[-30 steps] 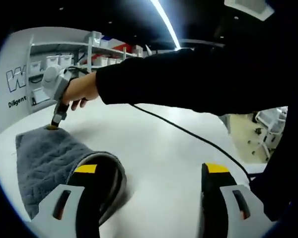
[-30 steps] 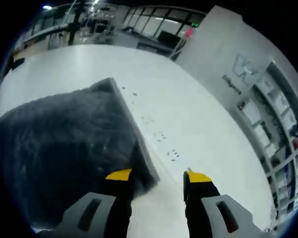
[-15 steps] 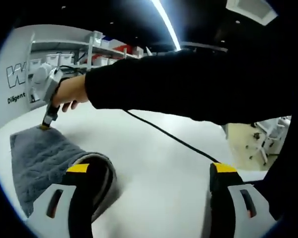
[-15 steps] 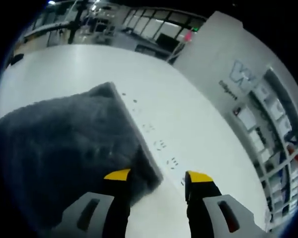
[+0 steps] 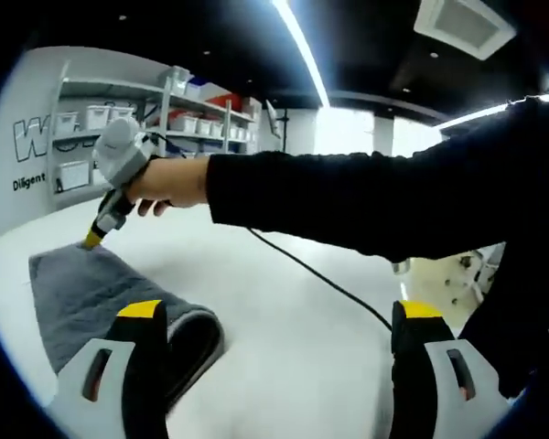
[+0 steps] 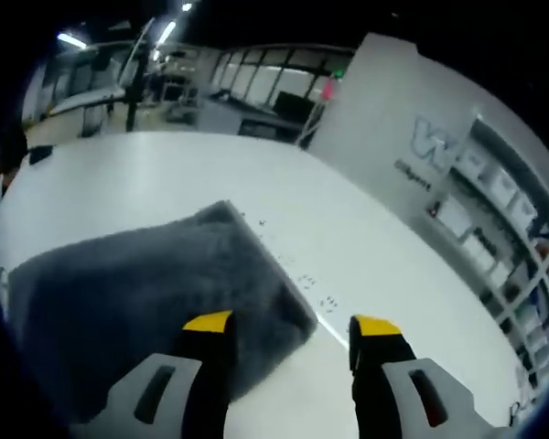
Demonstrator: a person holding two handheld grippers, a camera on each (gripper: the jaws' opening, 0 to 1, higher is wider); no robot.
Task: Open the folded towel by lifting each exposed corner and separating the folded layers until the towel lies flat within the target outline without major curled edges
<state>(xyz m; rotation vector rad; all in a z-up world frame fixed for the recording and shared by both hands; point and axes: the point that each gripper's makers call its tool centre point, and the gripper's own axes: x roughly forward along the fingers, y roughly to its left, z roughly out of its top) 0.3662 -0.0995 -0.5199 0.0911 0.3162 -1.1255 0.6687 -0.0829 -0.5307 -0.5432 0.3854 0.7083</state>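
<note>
A: Towel first: the grey folded terry towel (image 6: 156, 293) lies on the white table (image 6: 366, 256), its near corner just ahead of the right gripper (image 6: 291, 325), whose yellow-tipped jaws stand apart, empty.

B: What changed?

A: That gripper has risen and tilted back from the corner; no layer is lifted, so unfolding hasn't begun.

B: And the left gripper (image 5: 279, 315)?

A: Jaws wide apart, the towel (image 5: 82, 293) beside its left jaw.

B: Anything unclear?

A: The target outline is hard to make out; a black sleeve (image 5: 366, 197) hides much of the table.
</note>
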